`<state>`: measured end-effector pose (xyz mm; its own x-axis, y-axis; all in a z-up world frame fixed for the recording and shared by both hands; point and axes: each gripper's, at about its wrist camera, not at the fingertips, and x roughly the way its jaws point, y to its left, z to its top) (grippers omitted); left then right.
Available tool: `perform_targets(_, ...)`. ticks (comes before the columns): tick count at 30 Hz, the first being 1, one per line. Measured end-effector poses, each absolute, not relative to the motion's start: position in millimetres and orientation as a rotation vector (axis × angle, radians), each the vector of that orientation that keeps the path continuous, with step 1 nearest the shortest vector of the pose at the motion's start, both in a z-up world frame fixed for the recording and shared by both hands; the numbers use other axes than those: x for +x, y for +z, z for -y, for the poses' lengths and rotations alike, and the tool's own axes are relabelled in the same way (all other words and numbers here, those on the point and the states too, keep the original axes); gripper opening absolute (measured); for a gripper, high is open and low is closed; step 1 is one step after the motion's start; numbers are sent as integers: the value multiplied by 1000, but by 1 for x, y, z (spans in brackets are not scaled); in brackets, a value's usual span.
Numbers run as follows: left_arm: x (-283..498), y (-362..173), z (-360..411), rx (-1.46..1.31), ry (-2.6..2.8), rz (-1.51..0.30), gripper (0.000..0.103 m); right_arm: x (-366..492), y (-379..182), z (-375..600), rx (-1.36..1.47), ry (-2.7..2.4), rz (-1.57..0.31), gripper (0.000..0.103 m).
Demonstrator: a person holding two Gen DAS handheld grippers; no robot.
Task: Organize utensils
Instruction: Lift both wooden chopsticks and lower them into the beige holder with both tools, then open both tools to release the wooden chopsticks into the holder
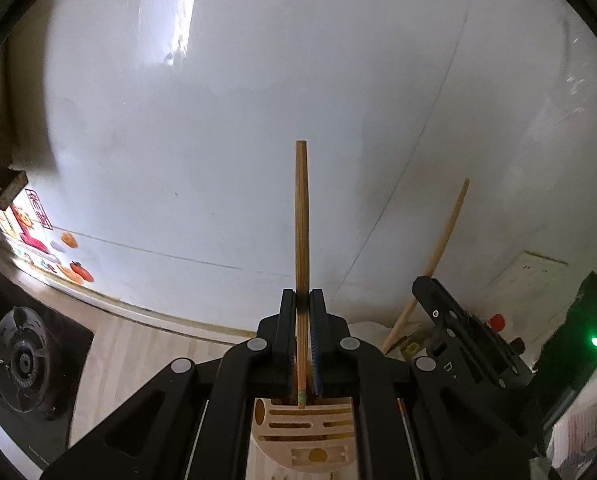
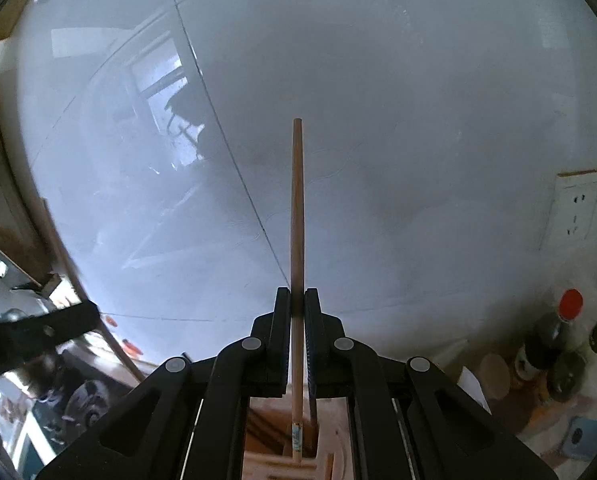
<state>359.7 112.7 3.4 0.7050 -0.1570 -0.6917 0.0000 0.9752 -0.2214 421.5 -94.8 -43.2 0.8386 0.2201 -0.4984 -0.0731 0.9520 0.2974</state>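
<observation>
In the left wrist view my left gripper (image 1: pixel 302 295) is shut on a wooden chopstick (image 1: pixel 301 216) that points straight ahead toward the white tiled wall. Its near end hangs above a slotted wooden utensil holder (image 1: pixel 306 434). My right gripper (image 1: pixel 428 286) shows at the right, gripping a second chopstick (image 1: pixel 442 248) that leans to the upper right. In the right wrist view the right gripper (image 2: pixel 297 293) is shut on that chopstick (image 2: pixel 297 208), over the pale wooden holder (image 2: pixel 330 444). The left gripper (image 2: pixel 84 314) is a dark blur at the left, with its chopstick (image 2: pixel 110 344) beside it.
A black gas stove (image 1: pixel 22 360) sits low on the left on a light wooden counter (image 1: pixel 138 356). Dark bottles, one with a red cap (image 2: pixel 570 304), stand at the right below wall sockets (image 2: pixel 578 208). Colourful stickers (image 1: pixel 38 224) mark the wall at the left.
</observation>
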Motion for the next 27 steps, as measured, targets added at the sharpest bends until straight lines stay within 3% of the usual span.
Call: perform_targets(27,354,-22,-102,-165,-134,-933,5,433,-70,84,209,204,-659,7)
